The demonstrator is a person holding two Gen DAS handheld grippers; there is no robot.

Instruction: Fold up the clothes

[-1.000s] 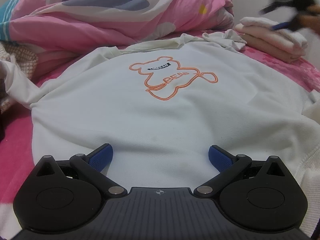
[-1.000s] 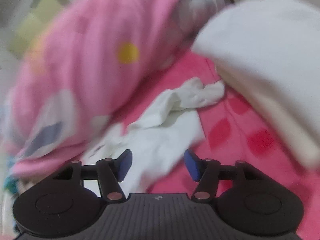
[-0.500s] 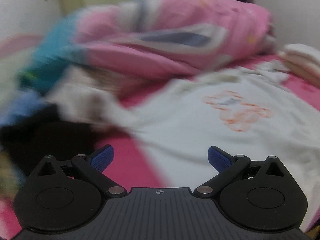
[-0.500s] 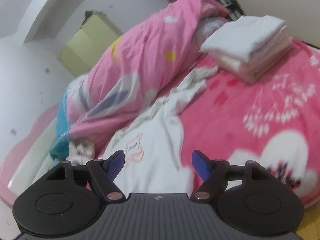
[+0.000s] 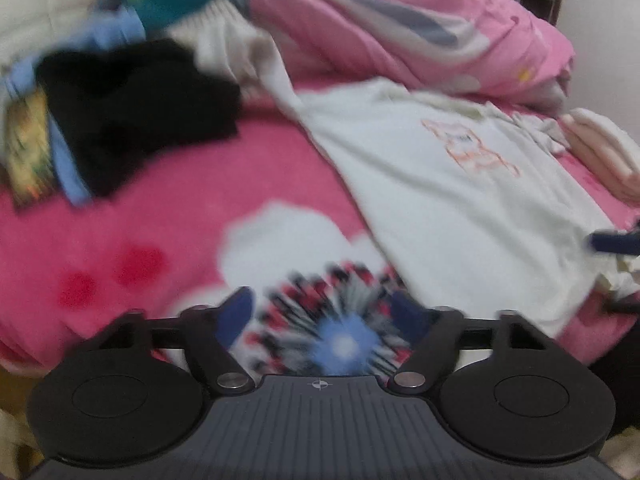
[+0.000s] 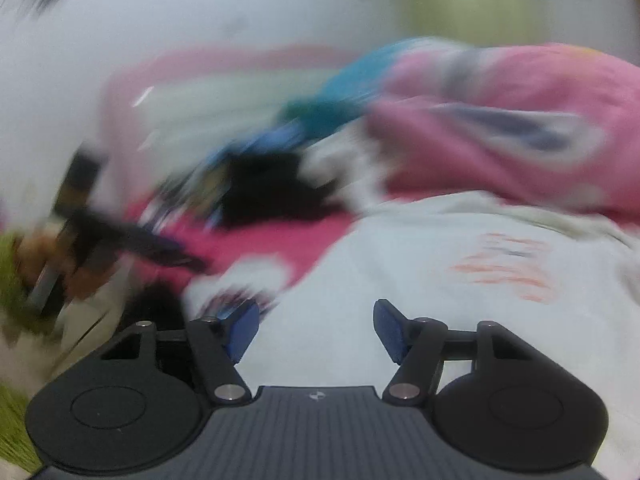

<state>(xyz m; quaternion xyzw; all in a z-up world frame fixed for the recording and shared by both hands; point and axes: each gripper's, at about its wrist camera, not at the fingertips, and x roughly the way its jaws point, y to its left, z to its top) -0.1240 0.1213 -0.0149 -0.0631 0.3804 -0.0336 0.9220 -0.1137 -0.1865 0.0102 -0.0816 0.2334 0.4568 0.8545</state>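
Observation:
A white T-shirt (image 5: pixel 460 208) with an orange bear print lies spread on the pink blanket (image 5: pixel 160 220). My left gripper (image 5: pixel 322 316) hovers over the blanket's flower print just left of the shirt's lower corner; its jaws are closing with nothing between them. My right gripper (image 6: pixel 316 328) hangs low over the shirt (image 6: pixel 400 280) near its hem, jaws closing, no cloth pinched. In the left wrist view, the right gripper (image 5: pixel 618 272) shows blurred at the right edge. In the right wrist view, the left gripper (image 6: pixel 188 260) appears blurred at the left, held by a hand (image 6: pixel 36 260).
A pink duvet (image 5: pixel 400 28) is bunched along the back. A black garment (image 5: pixel 132 112) and blue cloth (image 5: pixel 116 36) lie heaped at the back left. A stack of folded clothes (image 5: pixel 600 152) sits at the far right. The bed's near edge runs under both grippers.
The left gripper swung left off the shirt to the blanket beside it, and its jaws narrowed. The right gripper swept from the folded stack to the shirt's near hem.

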